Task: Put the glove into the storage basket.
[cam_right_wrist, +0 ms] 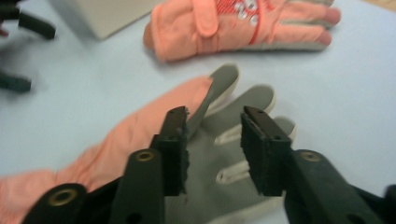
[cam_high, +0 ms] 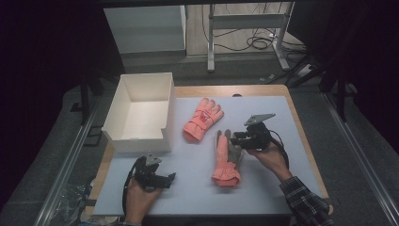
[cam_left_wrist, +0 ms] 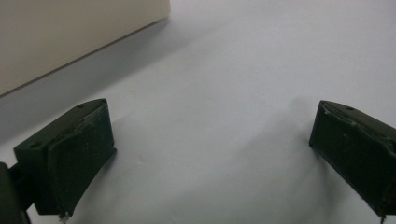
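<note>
On the pale mat [cam_high: 263,188] that covers the table lie two orange gloves. The nearer glove [cam_high: 227,157] rests palm-up near the middle of the mat, its cuff toward the person and its grey fingers pointing away. The right gripper [cam_high: 234,137] reaches in from the right and sits at this glove's fingertips. In the right gripper view the two black jaws stand partly apart over the grey palm [cam_right_wrist: 219,158]; the pads press on nothing, and the glove lies flat on the mat below and between them, with its thumb edge by one jaw and its fingers fanning past the other. Whether either jaw tip touches the fabric cannot be told.

The farther glove [cam_high: 203,118] lies back-up, well apart from the right gripper and just beside a white open box [cam_high: 123,106] at the mat's left.

The left gripper [cam_high: 171,178] rests low at the near left of the mat, near the box's front wall. Its jaws are spread wide over bare mat, holding nothing.
</note>
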`<state>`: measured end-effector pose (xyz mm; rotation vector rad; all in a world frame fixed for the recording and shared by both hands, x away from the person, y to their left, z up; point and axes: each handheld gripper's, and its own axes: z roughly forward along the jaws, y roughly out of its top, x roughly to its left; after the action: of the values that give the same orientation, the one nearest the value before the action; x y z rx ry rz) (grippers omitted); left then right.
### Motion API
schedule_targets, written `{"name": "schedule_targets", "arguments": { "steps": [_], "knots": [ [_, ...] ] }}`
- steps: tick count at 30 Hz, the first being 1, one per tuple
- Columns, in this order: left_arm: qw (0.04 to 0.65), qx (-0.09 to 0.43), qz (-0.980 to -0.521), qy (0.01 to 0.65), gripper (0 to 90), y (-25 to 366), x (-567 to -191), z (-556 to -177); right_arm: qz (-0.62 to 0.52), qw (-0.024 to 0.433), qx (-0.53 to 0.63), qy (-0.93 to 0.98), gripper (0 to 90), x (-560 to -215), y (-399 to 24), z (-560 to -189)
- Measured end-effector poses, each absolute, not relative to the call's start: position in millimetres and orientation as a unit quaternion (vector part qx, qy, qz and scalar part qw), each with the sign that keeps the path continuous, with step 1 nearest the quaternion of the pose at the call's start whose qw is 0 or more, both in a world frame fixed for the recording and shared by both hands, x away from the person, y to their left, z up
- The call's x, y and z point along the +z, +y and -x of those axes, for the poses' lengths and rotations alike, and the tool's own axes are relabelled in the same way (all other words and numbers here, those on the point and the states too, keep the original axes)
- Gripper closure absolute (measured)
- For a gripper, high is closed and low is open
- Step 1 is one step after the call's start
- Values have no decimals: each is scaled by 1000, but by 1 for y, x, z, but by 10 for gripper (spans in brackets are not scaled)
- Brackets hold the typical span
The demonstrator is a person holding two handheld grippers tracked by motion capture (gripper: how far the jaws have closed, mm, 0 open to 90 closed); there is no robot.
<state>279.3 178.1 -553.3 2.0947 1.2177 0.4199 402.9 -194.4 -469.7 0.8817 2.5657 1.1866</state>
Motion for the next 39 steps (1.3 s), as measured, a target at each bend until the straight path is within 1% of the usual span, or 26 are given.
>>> {"name": "schedule_targets", "arguments": {
  "steps": [2,3,9,20,22,24,25,27,31,35,39],
  "knots": [
    [335,161,-802,467,0,178,-553,-279,-299,93,402,861,567,-468,-193,-405],
    [336,161,-802,467,0,178,-554,-279,-308,95,406,855,534,-465,-188,-410],
    [335,161,-803,467,0,178,-553,-279,-329,100,419,841,499,-458,-173,-429],
    [335,162,-802,466,0,178,-553,-279,-311,112,405,853,492,-456,-137,-453],
    [335,162,-803,466,0,178,-554,-279,-306,118,400,856,497,-456,-130,-457],
    [336,162,-802,466,0,178,-554,-280,-303,116,397,858,533,-457,-120,-462],
    [336,162,-802,466,0,178,-554,-280,-303,116,397,858,533,-457,-120,-462],
    [336,162,-802,466,0,178,-554,-280,-303,116,395,859,561,-458,-113,-467],
    [336,162,-802,466,0,178,-554,-280,-299,99,392,864,635,-460,-99,-480],
    [335,161,-803,466,0,178,-553,-279,-292,101,379,872,667,-464,-88,-491],
    [335,161,-802,467,0,178,-554,-279,-290,105,368,877,663,-470,-80,-500]
  ]
}}
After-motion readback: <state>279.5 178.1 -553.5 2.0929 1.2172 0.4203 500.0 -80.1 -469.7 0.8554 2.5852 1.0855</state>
